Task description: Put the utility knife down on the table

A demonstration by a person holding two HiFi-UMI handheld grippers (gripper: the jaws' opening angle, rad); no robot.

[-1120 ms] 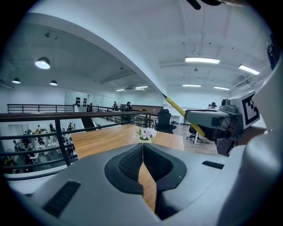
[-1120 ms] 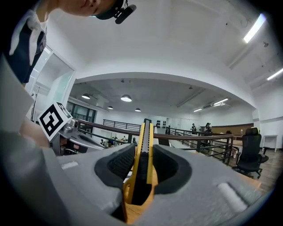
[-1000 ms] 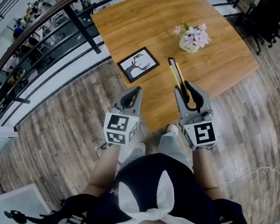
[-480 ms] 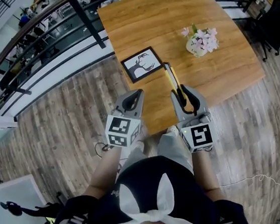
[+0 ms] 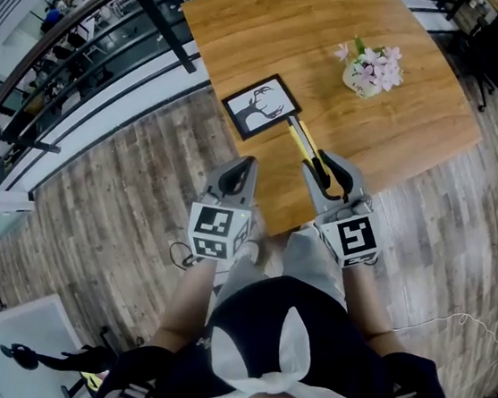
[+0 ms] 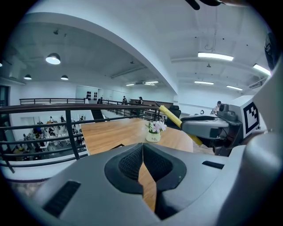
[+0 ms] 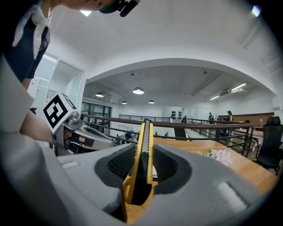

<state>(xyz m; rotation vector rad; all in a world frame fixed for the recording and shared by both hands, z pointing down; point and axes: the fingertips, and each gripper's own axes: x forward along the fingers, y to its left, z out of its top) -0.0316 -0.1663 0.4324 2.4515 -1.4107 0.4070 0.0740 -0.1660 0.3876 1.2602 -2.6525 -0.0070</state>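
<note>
The right gripper [image 5: 326,174] clamped the knife [image 5: 301,141] above the table [image 5: 287,36] (near its edge). The left gripper [image 5: 233,178] was closed and empty. Released early, the knife might tip off that edge.

Wooden table [image 5: 296,37], framed deer picture [image 5: 262,107] flat near its edge, small flower pot [image 5: 370,71] well apart

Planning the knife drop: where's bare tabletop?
Wide bare wood between the picture frame and the flower pot, and across the far side of the table. Tight only at the near corner, where the utility knife tip hangs beside the frame.
</note>
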